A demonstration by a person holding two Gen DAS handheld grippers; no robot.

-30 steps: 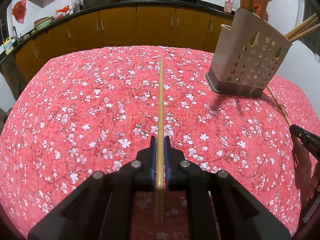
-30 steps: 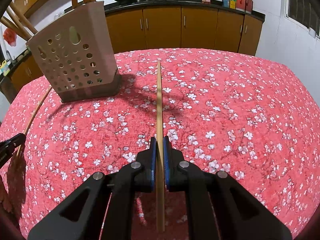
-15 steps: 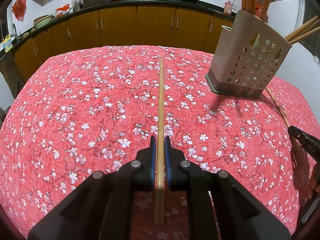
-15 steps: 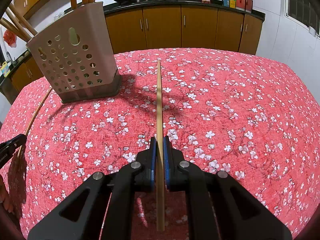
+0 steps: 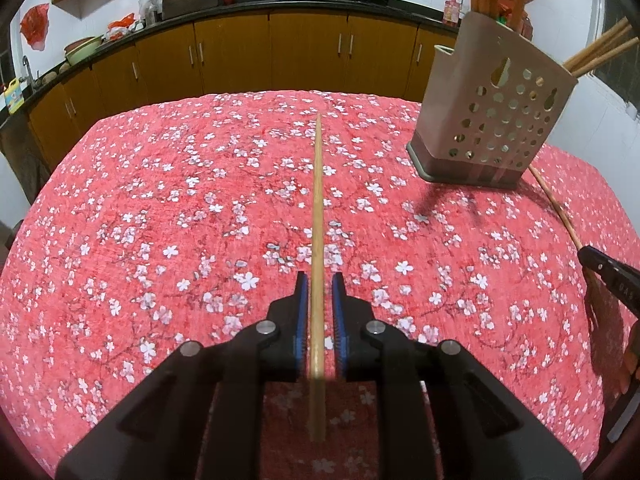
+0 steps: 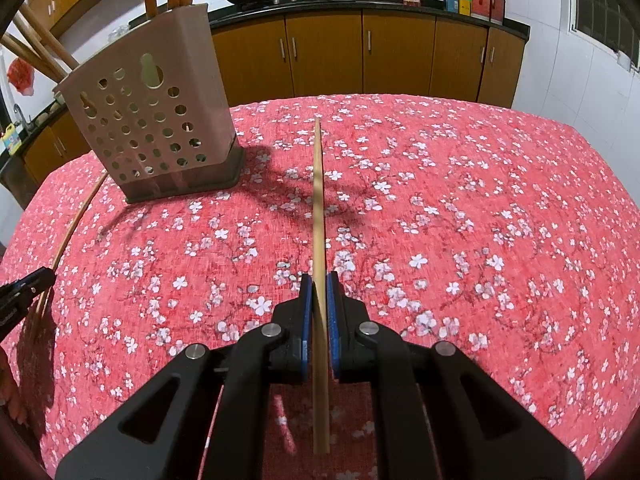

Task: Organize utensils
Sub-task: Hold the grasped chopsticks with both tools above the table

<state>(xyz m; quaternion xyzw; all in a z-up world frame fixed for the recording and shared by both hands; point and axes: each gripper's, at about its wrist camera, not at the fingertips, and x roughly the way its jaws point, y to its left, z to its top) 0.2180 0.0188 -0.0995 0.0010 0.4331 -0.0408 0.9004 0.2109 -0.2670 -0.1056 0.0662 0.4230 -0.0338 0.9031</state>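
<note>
Two chopsticks, each pointing straight ahead. Left gripper (image 5: 319, 286) jaws slightly parted round left chopstick (image 5: 317, 216); right gripper (image 6: 319, 286) clamped on right chopstick (image 6: 319, 208) — holder (image 6: 154, 108) upper left of right view.

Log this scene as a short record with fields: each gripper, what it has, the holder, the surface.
left gripper: jaws slightly parted around left chopstick, thin gaps on both sides
right gripper: shut on right chopstick, which points forward along the fingers
utensil holder: beige, perforated, upright on the cloth
holder contents: wooden utensils sticking out of the top
surface: red floral tablecloth
</note>
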